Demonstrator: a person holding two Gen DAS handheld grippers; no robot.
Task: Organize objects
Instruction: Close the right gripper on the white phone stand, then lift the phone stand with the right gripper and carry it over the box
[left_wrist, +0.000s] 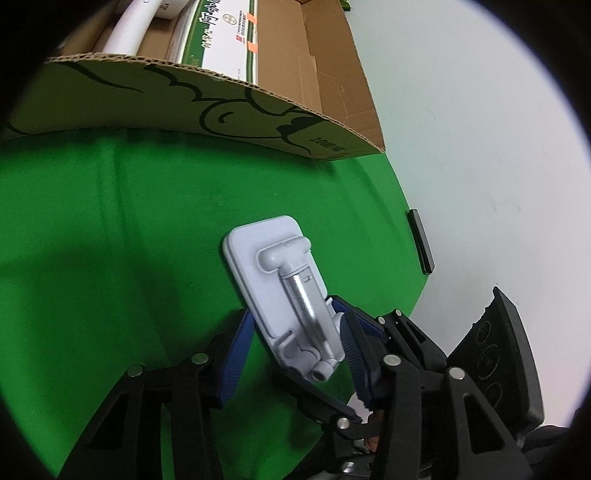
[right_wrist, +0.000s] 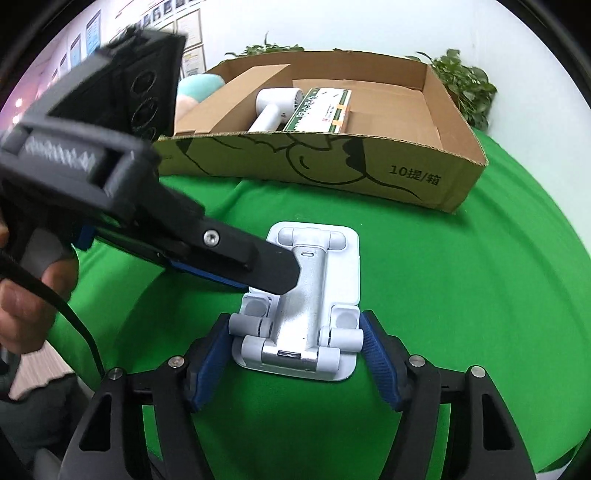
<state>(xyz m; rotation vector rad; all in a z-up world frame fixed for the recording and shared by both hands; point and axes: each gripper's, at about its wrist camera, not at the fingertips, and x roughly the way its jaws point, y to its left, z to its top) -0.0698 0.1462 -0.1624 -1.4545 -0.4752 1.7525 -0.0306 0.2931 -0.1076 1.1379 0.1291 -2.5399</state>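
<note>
- Left wrist view: stand (left_wrist: 284, 291), a white folding phone holder with a metal arm, lay flat on the green tabletop (left_wrist: 129, 240) at frame centre, well short of the cardboard box (left_wrist: 229, 110) across the top. The left gripper (left_wrist: 291, 343) had one blue pad (left_wrist: 236, 354) just left of the stand's near end and the other close at its right; whether they pressed could not be told. The right gripper's fingers crowded in at lower right.
- Right wrist view: the right gripper (right_wrist: 295, 354) bracketed the stand's (right_wrist: 332, 258) near hinge end, blue fingers (right_wrist: 207, 365) at or just beside its sides, a firm grasp not evident. The left gripper (right_wrist: 273, 273) reached in from the left, its tip over the metal arm. The box (right_wrist: 332, 166) sat in the upper frame, already holding a white fan and a green carton.
- Risk, as I judged it: both tools crowding one end could collide, and an uneven squeeze on the hinges could make the stand pivot, unfold or slip.
</note>
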